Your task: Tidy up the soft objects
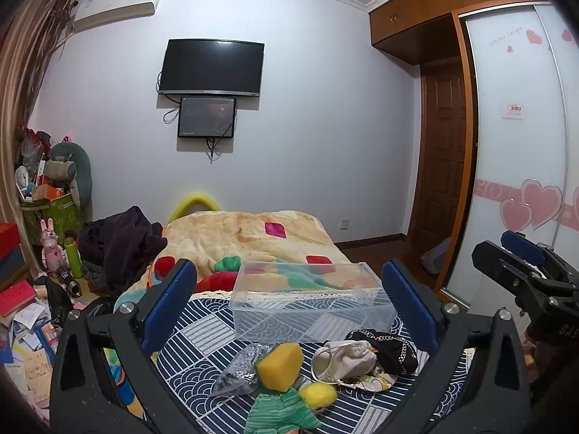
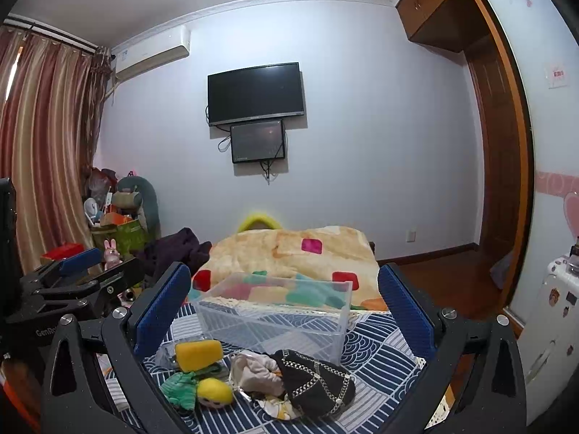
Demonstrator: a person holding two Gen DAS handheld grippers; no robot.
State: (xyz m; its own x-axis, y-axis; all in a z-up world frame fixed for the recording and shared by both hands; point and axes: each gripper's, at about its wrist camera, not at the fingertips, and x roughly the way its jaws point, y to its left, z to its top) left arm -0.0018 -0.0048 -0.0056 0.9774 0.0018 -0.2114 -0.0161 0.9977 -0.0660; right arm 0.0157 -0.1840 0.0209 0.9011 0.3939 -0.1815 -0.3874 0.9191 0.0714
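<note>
A clear plastic box [image 1: 311, 300] [image 2: 275, 314] stands empty on the blue patterned bed cover. In front of it lie a yellow sponge [image 1: 280, 365] [image 2: 198, 353], a silver plastic bag [image 1: 237, 372], a cream cloth pouch [image 1: 343, 360] [image 2: 255, 370], a black chain-trimmed pouch [image 1: 389, 349] [image 2: 315, 376] and a doll with a yellow head and green knitted body [image 1: 286, 408] [image 2: 202, 390]. My left gripper [image 1: 289, 278] is open and empty, above the items. My right gripper [image 2: 286, 278] is open and empty too; it shows at the right of the left wrist view [image 1: 521, 271].
A beige blanket [image 1: 246, 238] with coloured squares covers the far bed. Dark clothes [image 1: 119, 242] are heaped at its left. Cluttered boxes, toys and papers [image 1: 32, 289] fill the floor at left. A wardrobe [image 1: 517, 144] and door stand at right.
</note>
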